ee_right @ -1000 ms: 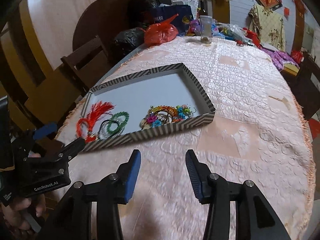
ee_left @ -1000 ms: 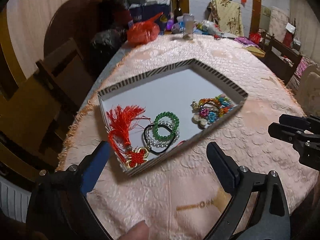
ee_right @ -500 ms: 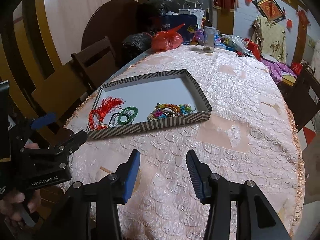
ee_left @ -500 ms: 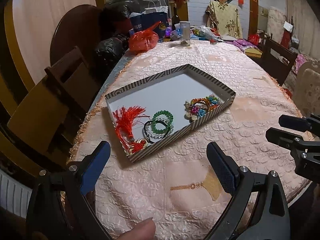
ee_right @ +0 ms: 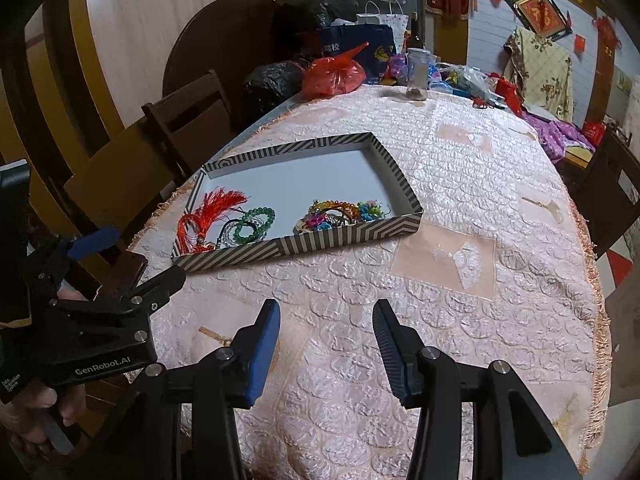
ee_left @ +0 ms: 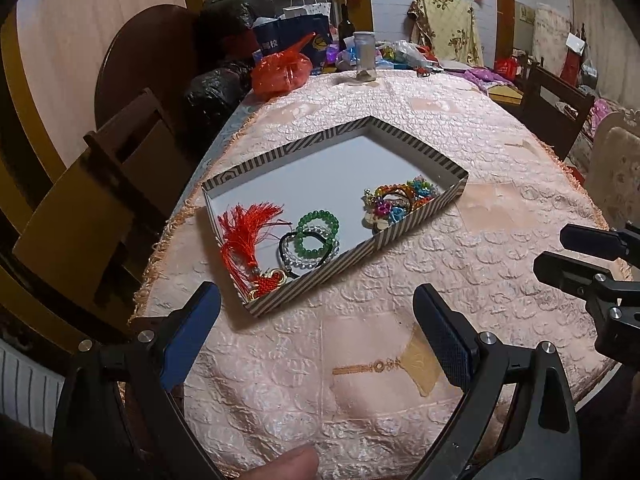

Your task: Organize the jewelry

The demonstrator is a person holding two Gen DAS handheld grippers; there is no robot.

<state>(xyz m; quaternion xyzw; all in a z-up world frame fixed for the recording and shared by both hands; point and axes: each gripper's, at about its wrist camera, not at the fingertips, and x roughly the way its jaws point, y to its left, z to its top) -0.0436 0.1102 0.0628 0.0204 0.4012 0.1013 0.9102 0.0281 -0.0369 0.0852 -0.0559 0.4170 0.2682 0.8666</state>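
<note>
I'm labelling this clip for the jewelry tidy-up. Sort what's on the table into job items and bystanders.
Job items: striped tray; red tassel knot charm; green bead bracelet; clear bead bracelet; colourful bead pile; both open grippers, left, right.

Bystanders: red plastic bag; glass jar; blue shopping bag; wine bottle.

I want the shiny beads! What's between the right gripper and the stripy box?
Only bare pink tablecloth lies between the open right gripper and the striped box; nothing sits on that stretch. The right wrist view shows it.
</note>
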